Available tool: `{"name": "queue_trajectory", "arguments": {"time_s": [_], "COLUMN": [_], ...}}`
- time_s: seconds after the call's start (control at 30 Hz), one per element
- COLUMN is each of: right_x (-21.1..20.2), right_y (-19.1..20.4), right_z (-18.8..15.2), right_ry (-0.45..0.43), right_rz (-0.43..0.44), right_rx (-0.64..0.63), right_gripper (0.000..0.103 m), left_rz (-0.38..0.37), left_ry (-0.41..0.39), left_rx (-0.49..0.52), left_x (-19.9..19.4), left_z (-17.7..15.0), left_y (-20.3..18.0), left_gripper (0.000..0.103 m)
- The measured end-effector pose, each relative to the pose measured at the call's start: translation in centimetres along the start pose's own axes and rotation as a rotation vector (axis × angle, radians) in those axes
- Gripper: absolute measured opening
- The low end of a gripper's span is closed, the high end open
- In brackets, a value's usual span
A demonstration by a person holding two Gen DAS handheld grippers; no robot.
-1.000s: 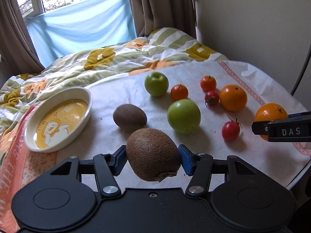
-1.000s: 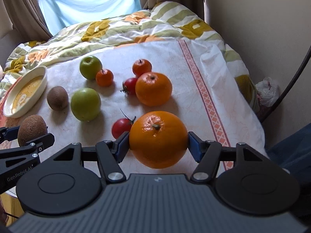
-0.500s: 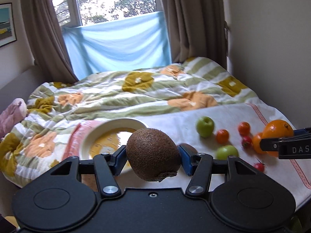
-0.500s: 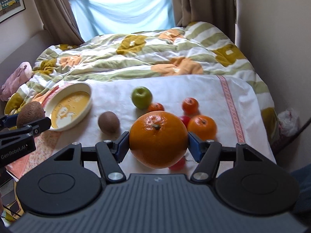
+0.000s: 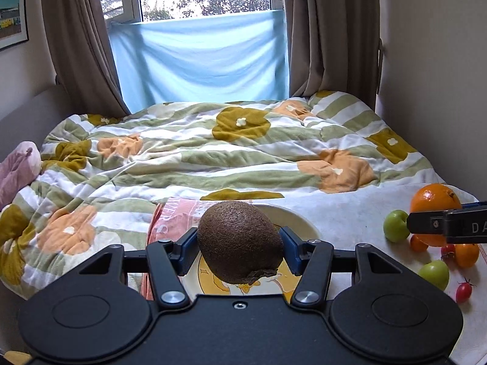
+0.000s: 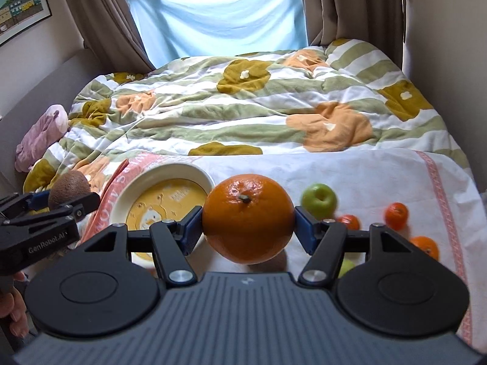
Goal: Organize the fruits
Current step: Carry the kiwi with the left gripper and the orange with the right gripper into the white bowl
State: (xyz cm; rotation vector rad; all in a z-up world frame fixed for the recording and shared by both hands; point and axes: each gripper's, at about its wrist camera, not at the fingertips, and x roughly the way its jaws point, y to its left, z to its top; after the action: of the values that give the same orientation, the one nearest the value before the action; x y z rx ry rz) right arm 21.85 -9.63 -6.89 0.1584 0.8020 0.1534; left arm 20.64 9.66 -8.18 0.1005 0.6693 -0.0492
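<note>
My left gripper [image 5: 239, 251] is shut on a brown kiwi [image 5: 240, 241] and holds it in the air just above the near part of the white oval dish [image 5: 299, 223] with a yellow inside. My right gripper [image 6: 248, 228] is shut on a large orange [image 6: 248, 217], held above the cloth right of the dish [image 6: 143, 182]. The left gripper with its kiwi [image 6: 68, 187] shows at the left of the right wrist view. The right gripper's orange [image 5: 435, 202] shows at the right of the left wrist view.
On the white cloth [image 6: 380, 176] lie two green apples [image 6: 319, 200] [image 5: 433, 273], small oranges [image 6: 395, 215] and small red tomatoes [image 5: 463, 292]. A flowered quilt [image 5: 213, 152] covers the bed behind. A pink plush toy [image 6: 42, 138] lies far left.
Both grippers have risen and swung left with their fruit. The kiwi now hangs over the dish, and the orange has moved close to the dish's right side.
</note>
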Motion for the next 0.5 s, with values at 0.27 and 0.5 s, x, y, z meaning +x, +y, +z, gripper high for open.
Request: {"name": "queue_trajectory", "arguments": {"time_s": [0.27, 0.5], "right_x": [7.9, 12.3], "right_y": [4.2, 5.7], "right_z": [1.8, 2.4], "right_ry": [0.067, 0.090], "right_rz": [-0.036, -0.082], "right_rx": [0.043, 0.067], "right_gripper": [0.078, 0.078], "left_rz": [-0.092, -0.157], "left_ry": [0.056, 0.131], "left_rx": [0.034, 0.080], "left_x": [7.9, 13.1], "left_z": [0.8, -0.1], "left_y": [3.4, 3.7], "left_gripper": [0.061, 0.061]}}
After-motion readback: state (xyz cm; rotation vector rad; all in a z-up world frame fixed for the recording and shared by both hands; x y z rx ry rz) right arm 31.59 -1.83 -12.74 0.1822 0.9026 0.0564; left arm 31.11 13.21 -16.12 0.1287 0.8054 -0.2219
